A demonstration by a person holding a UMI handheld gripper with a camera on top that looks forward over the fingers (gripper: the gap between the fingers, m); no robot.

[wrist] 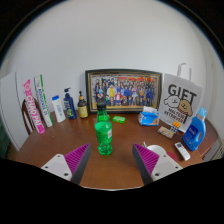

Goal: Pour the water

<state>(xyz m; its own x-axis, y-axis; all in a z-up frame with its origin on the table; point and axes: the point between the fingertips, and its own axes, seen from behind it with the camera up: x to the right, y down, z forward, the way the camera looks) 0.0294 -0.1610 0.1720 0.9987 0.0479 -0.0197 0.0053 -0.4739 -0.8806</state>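
A green plastic bottle (103, 136) stands upright on the brown wooden table (112, 170), just ahead of my fingers and a little left of the middle between them. A white cup (158, 152) sits on the table right of the bottle, beside my right finger. My gripper (111, 160) is open and empty, with the magenta pads (78, 157) spread wide at either side. The bottle stands beyond the fingertips, not between them.
A framed group photo (123, 90) leans on the wall behind. Several bottles and tubes (55, 105) stand at the back left. A white gift bag (181, 103), a blue bottle (195, 130), a blue holder (149, 117) and a small green thing (119, 119) lie right.
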